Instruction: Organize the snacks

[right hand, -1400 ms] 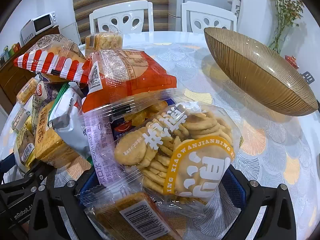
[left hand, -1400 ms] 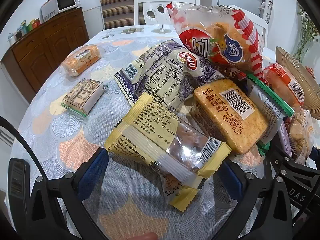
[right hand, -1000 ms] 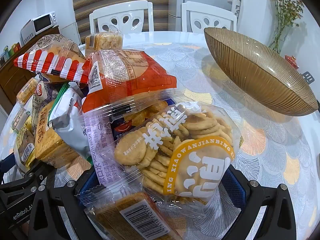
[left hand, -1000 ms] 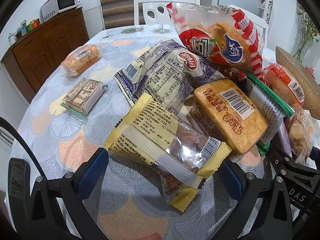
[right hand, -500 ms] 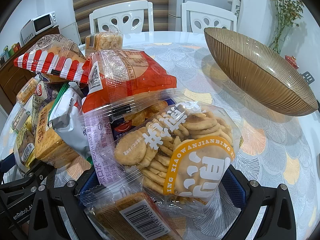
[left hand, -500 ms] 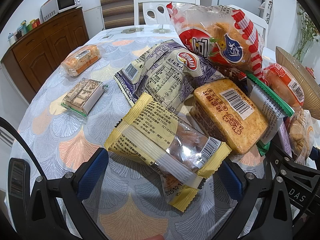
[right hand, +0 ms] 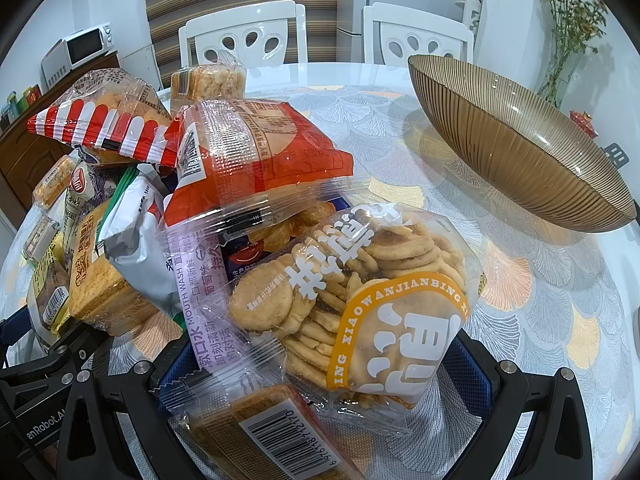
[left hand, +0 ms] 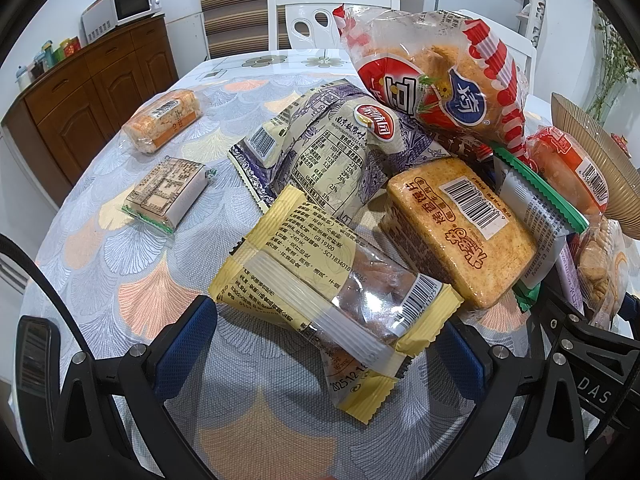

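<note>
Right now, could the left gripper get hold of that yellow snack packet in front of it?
Probably yes. The yellow packet lies on top at the near edge of the pile, right between the left gripper's open fingers, with nothing covering it.

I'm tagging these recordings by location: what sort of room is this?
Most likely a home dining area: white dining chairs around a cloth-covered table, with a microwave on a wooden sideboard.

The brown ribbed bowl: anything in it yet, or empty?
Empty as far as visible: the bowl shows only bare ribbed glass, and the snacks lie on the table beside it.
</note>
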Motion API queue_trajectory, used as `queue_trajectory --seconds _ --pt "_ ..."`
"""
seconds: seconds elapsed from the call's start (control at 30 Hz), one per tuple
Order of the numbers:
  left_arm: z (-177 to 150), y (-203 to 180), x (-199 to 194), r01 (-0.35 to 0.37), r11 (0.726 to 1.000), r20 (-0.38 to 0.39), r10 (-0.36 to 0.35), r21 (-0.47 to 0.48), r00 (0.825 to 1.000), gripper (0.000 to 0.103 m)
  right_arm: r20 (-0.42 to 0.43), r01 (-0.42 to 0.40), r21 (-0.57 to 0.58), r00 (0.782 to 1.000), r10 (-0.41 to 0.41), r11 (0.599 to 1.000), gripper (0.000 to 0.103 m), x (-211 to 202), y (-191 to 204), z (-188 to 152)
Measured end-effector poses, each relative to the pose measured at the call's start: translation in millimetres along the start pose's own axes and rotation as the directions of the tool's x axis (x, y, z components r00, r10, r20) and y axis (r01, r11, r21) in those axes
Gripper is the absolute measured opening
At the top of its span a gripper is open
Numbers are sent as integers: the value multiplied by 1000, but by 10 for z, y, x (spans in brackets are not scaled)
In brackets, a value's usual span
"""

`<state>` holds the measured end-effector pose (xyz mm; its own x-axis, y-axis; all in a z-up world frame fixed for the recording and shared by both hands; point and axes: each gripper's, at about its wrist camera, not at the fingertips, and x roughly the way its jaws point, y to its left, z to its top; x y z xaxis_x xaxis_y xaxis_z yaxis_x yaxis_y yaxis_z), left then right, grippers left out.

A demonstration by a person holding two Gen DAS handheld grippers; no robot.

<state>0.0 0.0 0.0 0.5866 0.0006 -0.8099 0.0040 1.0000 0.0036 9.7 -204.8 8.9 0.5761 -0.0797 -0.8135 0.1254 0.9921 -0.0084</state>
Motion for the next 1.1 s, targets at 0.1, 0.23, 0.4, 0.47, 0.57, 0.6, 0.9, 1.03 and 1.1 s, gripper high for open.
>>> queue_trajectory --seconds 0.1,0.23,0.4,0.47,0.57,0.6,0.9,1.03,1.1 --pt "0 0 0 0 1000 0 0 0 1000 103 0 0 0 1000 0 1000 103 0 0 0" --pt "0 1 0 0 1000 0 0 0 1000 103 0 0 0 1000 0 1000 103 -1 0 0" --pt "0 0 0 0 1000 0 0 0 1000 103 0 0 0 1000 0 1000 103 -1 1 -1" --pt "0 0 0 0 1000 0 0 0 1000 103 0 0 0 1000 0 1000 103 -1 1 -1" --pt "0 0 0 0 1000 -1 0 0 1000 103 0 0 0 1000 0 1000 103 -1 1 -1" --pt "0 0 0 0 1000 -1 0 0 1000 103 0 0 0 1000 0 1000 103 -2 1 -2" --pt "-202 -28 -168 4 1000 -50 -4 4 999 103 -126 -83 -69 989 74 994 103 -128 -7 -194" --pt "-405 -47 -337 -9 1000 -71 9 0 997 103 -115 -105 -114 989 92 988 103 -280 2 -447" --pt "-503 -47 -404 -8 1000 -55 8 -1 998 103 -128 -118 -132 987 101 984 103 -350 22 -555"
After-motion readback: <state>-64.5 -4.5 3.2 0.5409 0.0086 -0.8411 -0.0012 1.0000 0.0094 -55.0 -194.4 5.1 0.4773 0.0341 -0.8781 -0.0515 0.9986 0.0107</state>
